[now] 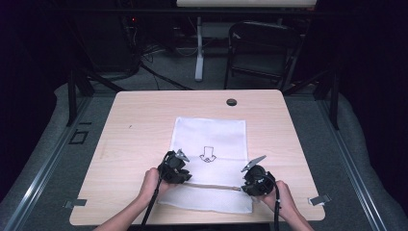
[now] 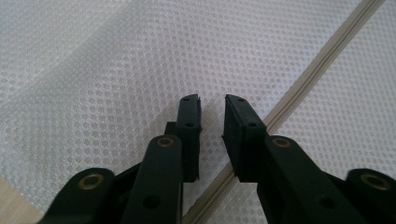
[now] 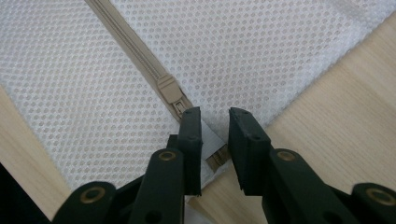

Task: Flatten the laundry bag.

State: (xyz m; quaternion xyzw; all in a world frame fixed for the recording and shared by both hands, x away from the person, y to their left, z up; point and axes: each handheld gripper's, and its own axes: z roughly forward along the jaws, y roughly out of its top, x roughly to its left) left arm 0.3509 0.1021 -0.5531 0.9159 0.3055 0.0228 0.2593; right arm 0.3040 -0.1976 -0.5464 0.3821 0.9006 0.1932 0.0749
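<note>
Both hand-held grippers, left point(image 2: 212, 105) and right point(image 3: 215, 116), hover slightly spread over the mesh bag point(image 1: 210, 144) on the worktop point(image 1: 134, 120), its zipper point(image 1: 211, 186) running between them, slider point(image 3: 170, 93) just ahead of the right one.

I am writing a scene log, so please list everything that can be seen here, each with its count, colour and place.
table: one, light wood, centre of the high view
mesh bag: one, white with a black arrow print, flat on the table's near half
zipper: one, beige, across the bag's near end between the two grippers
zipper slider: one, beige, just ahead of the right gripper's jaws
chair: one, dark, behind the table
hands: two, at the table's near edge
left gripper: one, black, jaws open over the mesh beside the zipper
right gripper: one, black, jaws open at the zipper's end
</note>
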